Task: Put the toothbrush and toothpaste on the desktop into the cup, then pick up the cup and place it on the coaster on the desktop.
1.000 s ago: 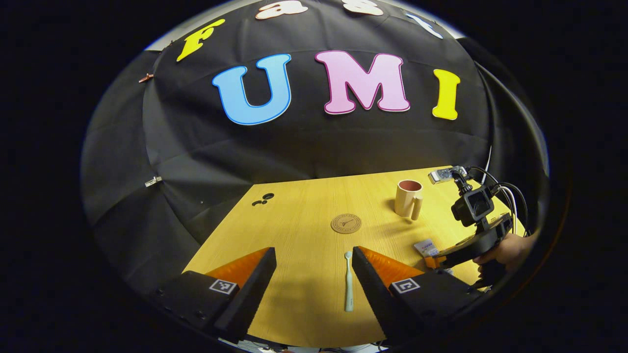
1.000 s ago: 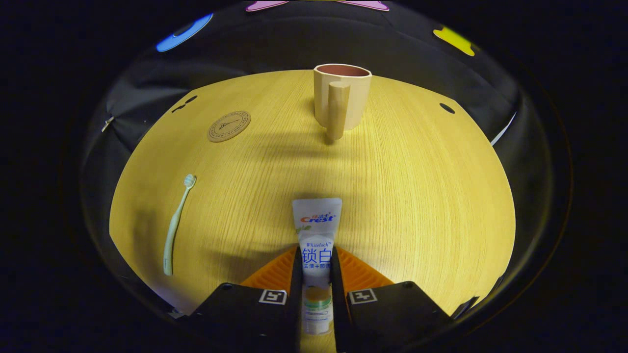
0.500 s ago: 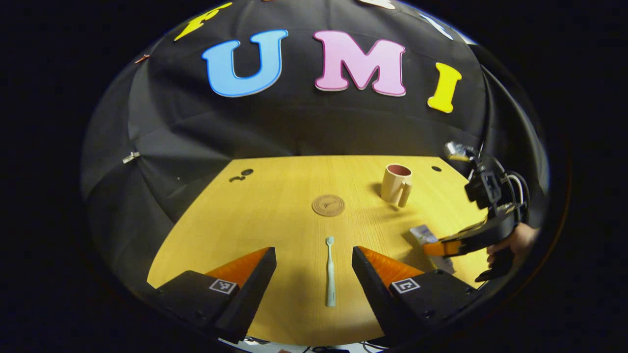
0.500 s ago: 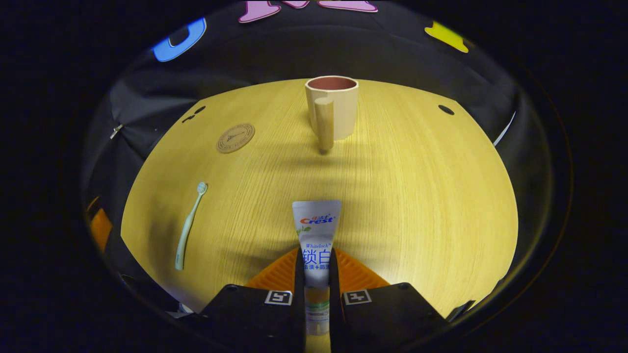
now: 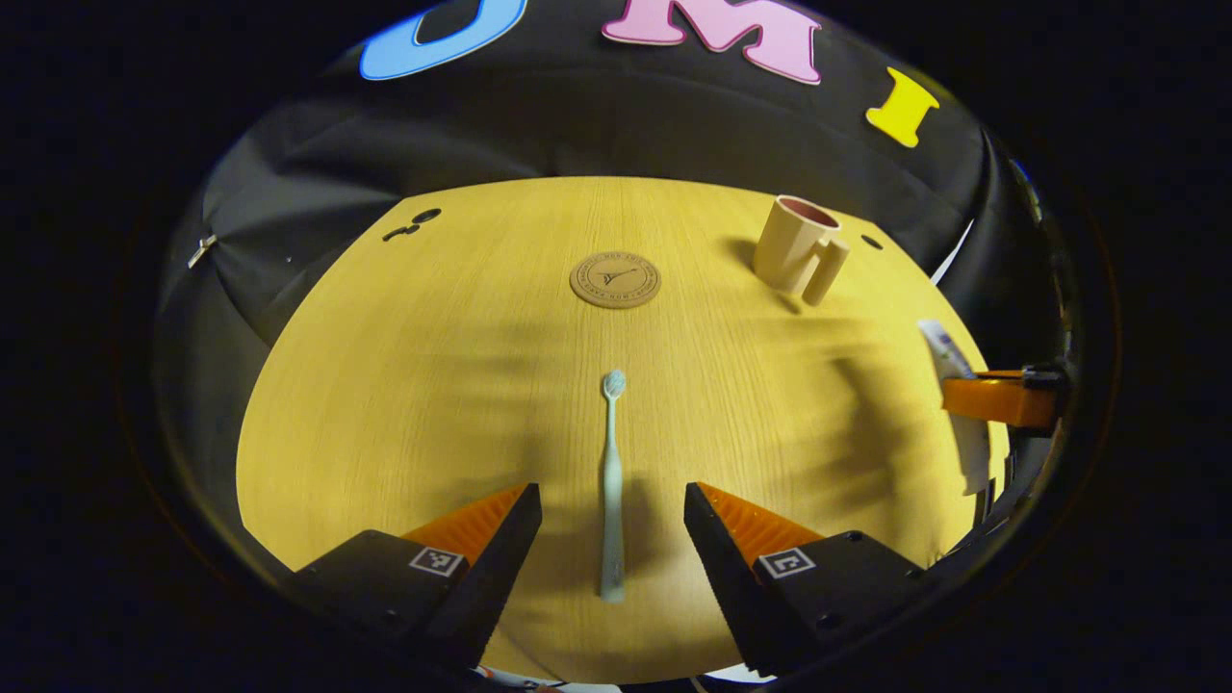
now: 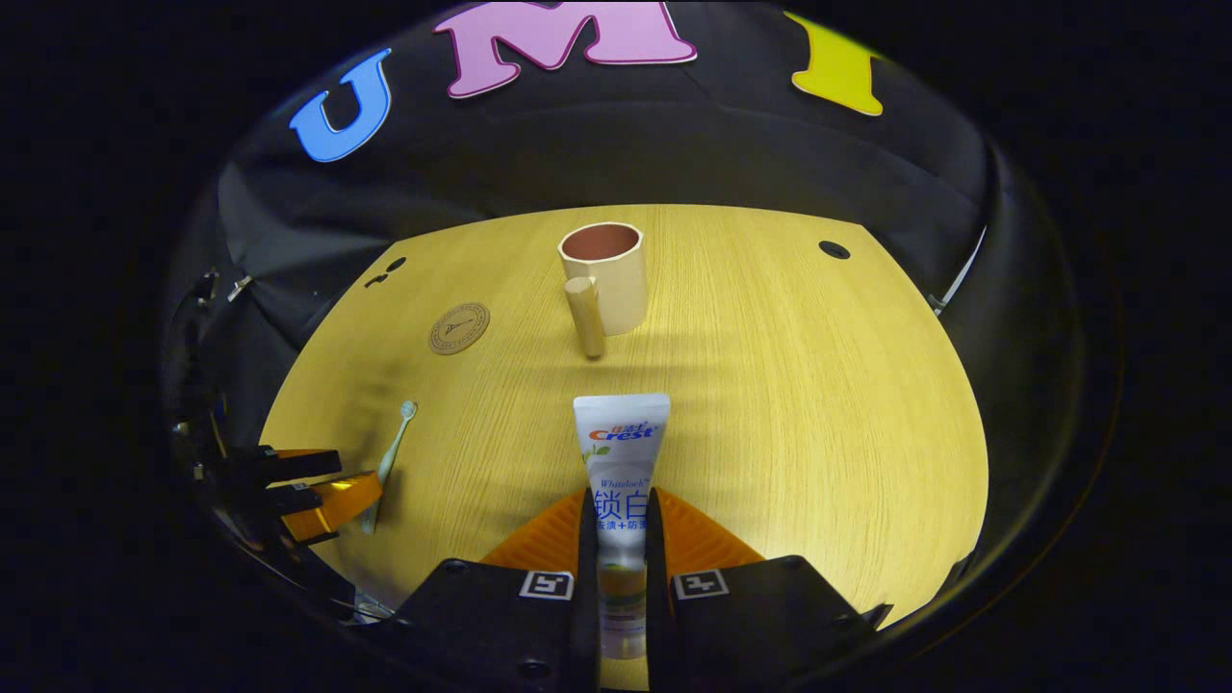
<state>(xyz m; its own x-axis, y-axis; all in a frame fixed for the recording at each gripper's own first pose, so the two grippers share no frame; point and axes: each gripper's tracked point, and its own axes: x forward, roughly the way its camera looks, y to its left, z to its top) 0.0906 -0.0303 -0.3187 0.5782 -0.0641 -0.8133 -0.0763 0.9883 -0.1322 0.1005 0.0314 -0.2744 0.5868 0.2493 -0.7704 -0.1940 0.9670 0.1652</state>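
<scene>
A pale green toothbrush [image 5: 612, 481] lies flat on the wooden desktop [image 5: 433, 366], head pointing away, its handle end between the fingers of my open left gripper [image 5: 608, 510]. My right gripper [image 6: 621, 510] is shut on a white toothpaste tube [image 6: 621, 452], held above the desk and pointing toward the beige cup [image 6: 603, 284]. The cup [image 5: 797, 248] stands upright at the far right, handle toward me. A round brown coaster [image 5: 615, 279] lies near the desk's far middle. In the right gripper view the toothbrush [image 6: 390, 462] lies next to the left gripper [image 6: 318, 486]; the coaster [image 6: 459, 328] sits left of the cup.
The right gripper with the tube [image 5: 948, 351] hangs at the right edge of the left gripper view. Small dark holes [image 5: 414, 223] mark the desk's far left corner and another [image 6: 834, 249] the far right. Black cloth walls surround the desk.
My left gripper has tipped down and moved forward over the toothbrush, which now lies between its fingers. My right gripper has lifted and drawn back with the toothpaste tube; the cup looks farther.
</scene>
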